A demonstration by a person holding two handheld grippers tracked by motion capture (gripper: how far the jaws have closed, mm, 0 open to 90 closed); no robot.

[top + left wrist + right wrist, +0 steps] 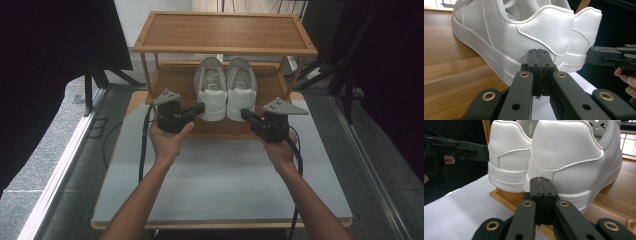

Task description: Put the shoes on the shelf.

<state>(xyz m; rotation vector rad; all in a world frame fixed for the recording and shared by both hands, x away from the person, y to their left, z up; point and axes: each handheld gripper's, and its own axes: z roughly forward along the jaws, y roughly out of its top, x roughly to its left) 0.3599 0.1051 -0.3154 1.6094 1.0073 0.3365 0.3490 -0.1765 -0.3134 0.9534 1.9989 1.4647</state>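
On lower shelf point(175, 82), white sneakers point(226, 87): light, soft-collared, stiff-soled; we'd pinch heel tabs. Left gripper point(200, 108), right gripper point(245, 114): fingers pressed together, empty.

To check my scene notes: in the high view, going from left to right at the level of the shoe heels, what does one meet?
Left gripper → left white shoe → right white shoe → right gripper.

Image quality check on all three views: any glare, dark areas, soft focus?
High view: soft and dim, corners nearly black, mild sheen on the rack's top shelf. Left gripper view: the left shoe is sharp with visible leather grain, the shut left gripper is sharp too, and the wooden shelf board shows streaky reflections. Right gripper view: the right shoe is crisp behind the shut right gripper, background dark.
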